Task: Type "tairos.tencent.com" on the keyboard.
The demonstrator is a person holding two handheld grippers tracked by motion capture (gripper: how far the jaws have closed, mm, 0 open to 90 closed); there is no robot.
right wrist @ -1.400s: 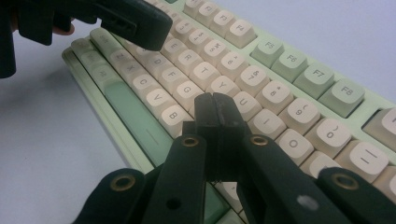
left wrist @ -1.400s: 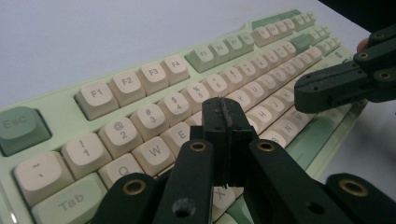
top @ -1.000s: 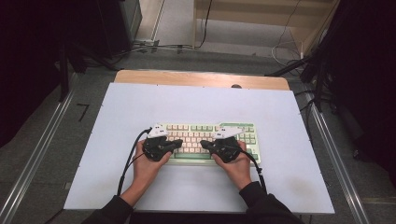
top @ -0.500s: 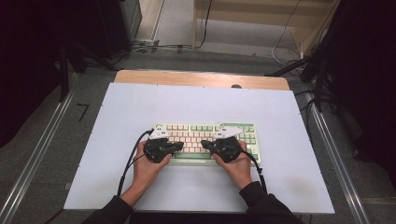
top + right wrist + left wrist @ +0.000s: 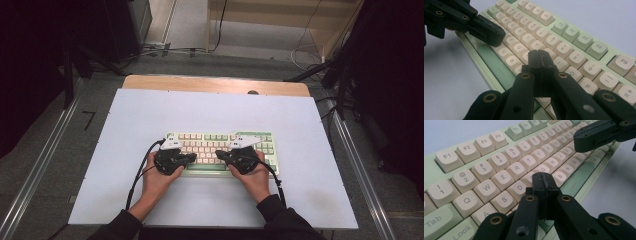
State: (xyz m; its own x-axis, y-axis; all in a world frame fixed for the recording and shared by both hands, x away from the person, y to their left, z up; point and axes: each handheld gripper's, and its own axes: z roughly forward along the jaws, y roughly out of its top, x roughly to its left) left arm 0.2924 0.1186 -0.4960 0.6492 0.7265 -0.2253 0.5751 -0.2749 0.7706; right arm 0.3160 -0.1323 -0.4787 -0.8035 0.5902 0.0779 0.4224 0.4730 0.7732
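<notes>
A pale green mechanical keyboard with cream keycaps (image 5: 220, 150) is found lying flat on the white-topped desk (image 5: 210, 110), near its front edge. The left gripper (image 5: 543, 182) is held with jaws pressed together over the keyboard's F–G keys; the right gripper (image 5: 538, 60), jaws likewise together, is poised over its H–J keys. Typing is judged to be in hand; no key is seen depressed, and progress cannot be established.

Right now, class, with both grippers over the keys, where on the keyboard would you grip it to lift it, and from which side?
Probably by its two short ends, one gripper from each side. The keyboard lies flat on the table, long and low, so its ends offer thin pale green edges to pinch. The left gripper and right gripper are shut above the keys and would need to open first.
</notes>
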